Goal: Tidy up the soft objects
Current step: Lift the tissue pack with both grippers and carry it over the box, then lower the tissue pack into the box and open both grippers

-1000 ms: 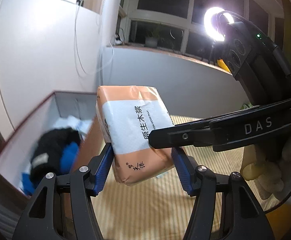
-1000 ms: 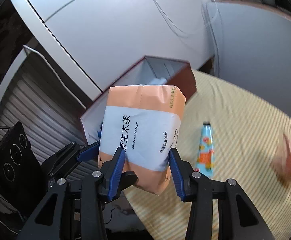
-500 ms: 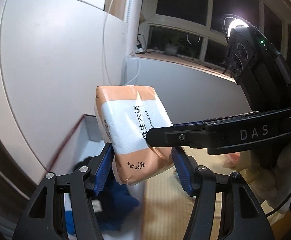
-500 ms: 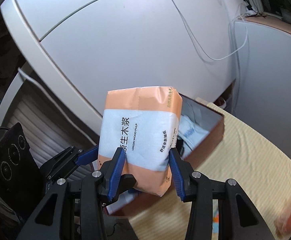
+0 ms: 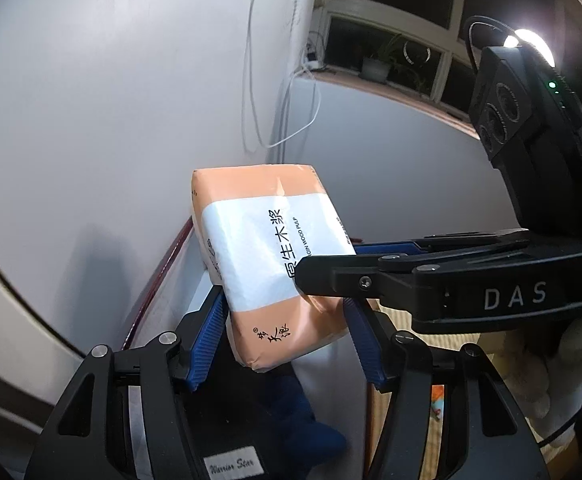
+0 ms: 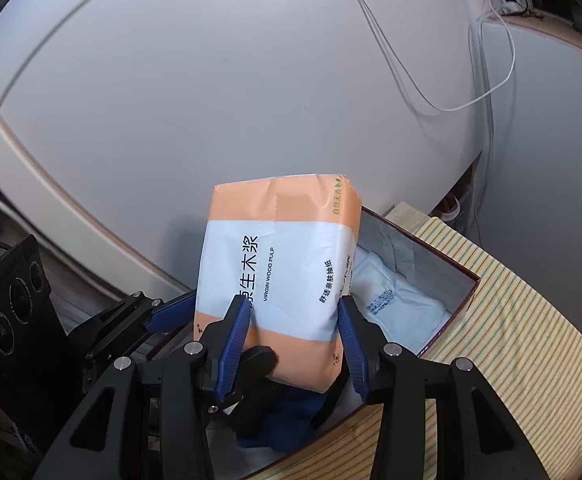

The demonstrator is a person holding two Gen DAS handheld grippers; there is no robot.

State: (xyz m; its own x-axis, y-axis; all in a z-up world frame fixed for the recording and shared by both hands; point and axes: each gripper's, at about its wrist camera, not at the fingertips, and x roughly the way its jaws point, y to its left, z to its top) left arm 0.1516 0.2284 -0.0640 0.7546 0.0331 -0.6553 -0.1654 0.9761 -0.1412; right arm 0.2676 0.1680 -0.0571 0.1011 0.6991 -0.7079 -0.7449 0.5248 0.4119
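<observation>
An orange and white tissue pack [image 5: 275, 256] is held between both grippers. My left gripper [image 5: 283, 340] is shut on its lower end, and my right gripper [image 6: 291, 340] is shut on it from the other side; the pack also shows in the right wrist view [image 6: 279, 276]. The pack hangs upright over an open dark red box [image 6: 467, 280] with grey inner walls. Inside the box lie a white packet [image 6: 395, 300] and a dark blue soft item [image 6: 291, 420]. The right gripper's black body [image 5: 471, 288] crosses the left wrist view.
The box stands on a table with a yellow striped cloth [image 6: 511, 340], close to a white wall [image 6: 251, 80] with loose white cables [image 6: 491, 80]. A small colourful tube [image 5: 437, 404] lies on the cloth. A ring light [image 5: 531, 40] shines by the dark window.
Both grippers have carried the tissue pack left from over the table to above the open box, which now lies directly beneath it. The grip on the pack is unchanged.
</observation>
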